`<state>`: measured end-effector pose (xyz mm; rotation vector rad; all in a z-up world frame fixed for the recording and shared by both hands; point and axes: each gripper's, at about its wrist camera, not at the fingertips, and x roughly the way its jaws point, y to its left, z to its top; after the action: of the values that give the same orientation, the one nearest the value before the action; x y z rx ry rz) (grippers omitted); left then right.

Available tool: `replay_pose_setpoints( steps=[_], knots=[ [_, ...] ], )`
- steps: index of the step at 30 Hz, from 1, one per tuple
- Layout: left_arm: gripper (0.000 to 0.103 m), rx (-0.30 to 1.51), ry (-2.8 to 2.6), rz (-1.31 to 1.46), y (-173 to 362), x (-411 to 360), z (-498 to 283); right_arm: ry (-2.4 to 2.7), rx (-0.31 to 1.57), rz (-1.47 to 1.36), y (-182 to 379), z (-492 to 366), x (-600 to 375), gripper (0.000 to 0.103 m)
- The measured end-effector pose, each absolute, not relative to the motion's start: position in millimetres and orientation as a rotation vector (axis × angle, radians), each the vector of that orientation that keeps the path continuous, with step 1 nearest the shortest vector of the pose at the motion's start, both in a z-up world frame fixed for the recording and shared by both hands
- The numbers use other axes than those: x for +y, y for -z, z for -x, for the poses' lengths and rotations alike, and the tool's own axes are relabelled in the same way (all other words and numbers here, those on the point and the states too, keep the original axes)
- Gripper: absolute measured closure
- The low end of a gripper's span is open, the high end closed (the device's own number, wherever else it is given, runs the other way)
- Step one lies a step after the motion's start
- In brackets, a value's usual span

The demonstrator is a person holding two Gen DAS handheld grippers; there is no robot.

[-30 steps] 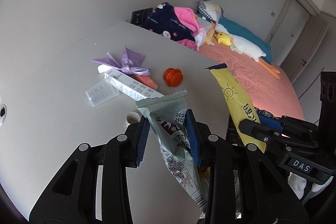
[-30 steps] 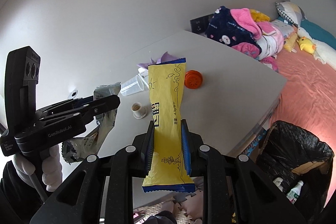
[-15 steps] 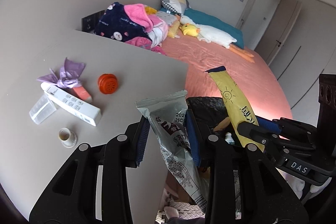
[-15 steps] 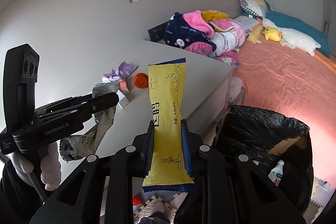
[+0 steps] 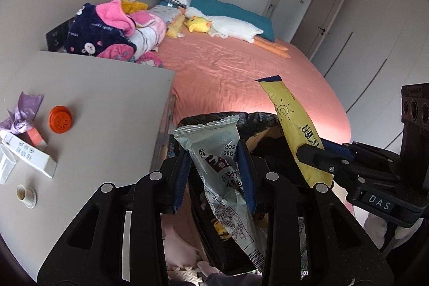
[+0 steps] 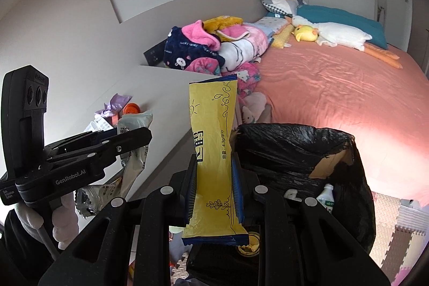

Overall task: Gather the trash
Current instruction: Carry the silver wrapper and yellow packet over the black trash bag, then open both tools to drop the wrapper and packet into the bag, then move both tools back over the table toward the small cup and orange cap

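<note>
Pink bed (image 5: 241, 66) behind, grey table (image 5: 107, 103) at left with orange cap (image 5: 60, 119). Left tongs (image 5: 213, 176) pinched on crinkly silver wrapper (image 5: 214, 152); right tongs (image 6: 213, 184) squeezed tight on flat yellow packet (image 6: 211, 130). Black trash bag (image 6: 295, 146) just under both now, where a second ago only table lay below. Only right view shows white bottle (image 6: 325, 196) inside bag.

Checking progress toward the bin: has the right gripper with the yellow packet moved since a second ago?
Yes. The right gripper carried the yellow packet off the table, to the bin.
</note>
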<state>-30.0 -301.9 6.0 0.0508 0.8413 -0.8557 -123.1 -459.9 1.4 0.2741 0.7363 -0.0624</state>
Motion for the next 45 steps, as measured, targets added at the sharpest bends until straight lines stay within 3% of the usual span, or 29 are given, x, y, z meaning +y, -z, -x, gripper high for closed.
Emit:
replay_pose_setpoints(
  steps=[3,5,6,7,9,10,25,45],
  knots=[
    [0.067,0.851,0.904,-0.066,-6,-317,32,0.104,0.714,-0.297,-4,132,-477,0.078],
    [0.048,0.877,0.947,-0.060,-5,-327,31,0.138,0.684,-0.323,-9,139,-488,0.078],
    [0.024,0.886,0.961,-0.052,-5,-331,30,0.158,0.662,-0.338,-12,145,-494,0.074],
    [0.011,0.890,0.972,-0.046,-5,-335,29,0.187,0.643,-0.346,-14,149,-498,0.068],
    [0.011,0.882,1.006,-0.048,-7,-343,32,0.247,0.608,-0.347,-19,157,-506,0.044],
    [0.011,0.884,1.018,-0.058,-6,-348,33,0.271,0.591,-0.350,-21,161,-509,0.043],
    [0.010,0.889,1.033,-0.091,-4,-365,35,0.321,0.568,-0.383,-23,170,-525,0.042],
    [0.010,0.892,0.802,-0.020,5,-276,-2,0.116,0.636,-0.333,-15,103,-460,0.042]
  ],
)
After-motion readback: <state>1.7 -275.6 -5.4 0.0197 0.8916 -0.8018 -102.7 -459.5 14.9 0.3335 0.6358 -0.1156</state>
